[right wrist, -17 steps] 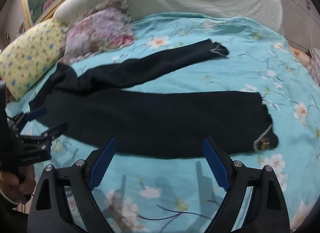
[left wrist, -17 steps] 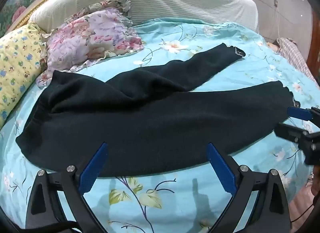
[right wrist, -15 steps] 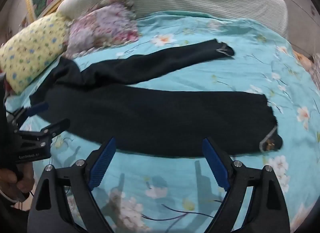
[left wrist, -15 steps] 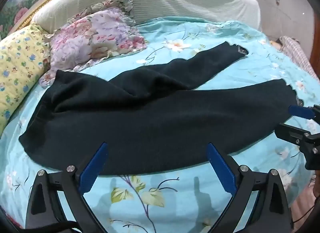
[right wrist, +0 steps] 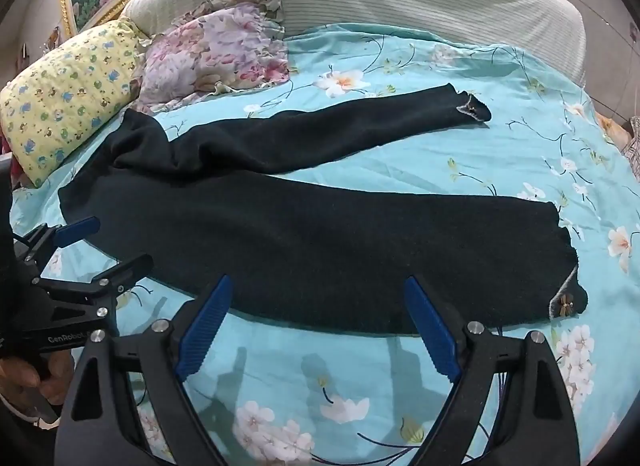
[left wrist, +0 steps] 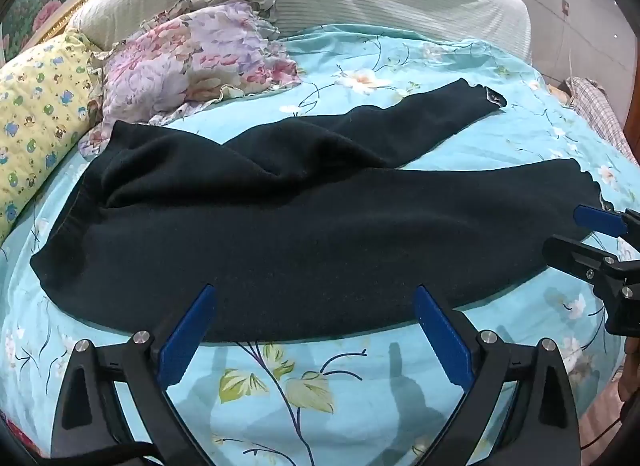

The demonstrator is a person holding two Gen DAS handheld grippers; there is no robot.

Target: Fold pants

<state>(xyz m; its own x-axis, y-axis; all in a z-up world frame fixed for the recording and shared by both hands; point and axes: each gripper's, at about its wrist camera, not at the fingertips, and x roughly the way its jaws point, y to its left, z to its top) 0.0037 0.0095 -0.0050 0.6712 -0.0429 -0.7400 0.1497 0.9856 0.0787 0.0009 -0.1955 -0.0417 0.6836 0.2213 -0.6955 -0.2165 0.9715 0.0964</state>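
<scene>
Pants: black pants [left wrist: 304, 225] lie spread on the bed [left wrist: 360, 386], waist at the left beside the pillows, legs running to the right.
Near leg: near leg [right wrist: 360, 250] lies flat along the near side of the bed, its cuff [right wrist: 566, 302] at the right with a small ornament on it.
Far leg: far leg [right wrist: 320, 137] angles away to the far right, splayed apart from the near leg; its cuff [right wrist: 474, 107] rests on bare sheet.
Left gripper: left gripper [left wrist: 316, 330] is spread wide and grips nothing, hovering over the near edge of the pants around the seat and thigh.
Right gripper: right gripper [right wrist: 318, 322] is likewise wide apart and empty, poised over the near edge of the near leg, left of its cuff.
Pillows: a yellow pillow [right wrist: 68, 93] and a floral pillow [right wrist: 216, 53] sit at the far left, the floral one just beside the waist.
Step in hand: by my reading, the approach before the first fold; nothing is folded yet, and neither tool touches cloth that I can tell.
Next move calls for: probably bringing one leg onto the other. That means each tool closing on an edge of the same leg, one near the waist and one toward the cuff, then carrying it across so the cuffs meet.
Care: the crotch is bunched where the legs part, so the fabric likely needs smoothing as it goes over.
</scene>
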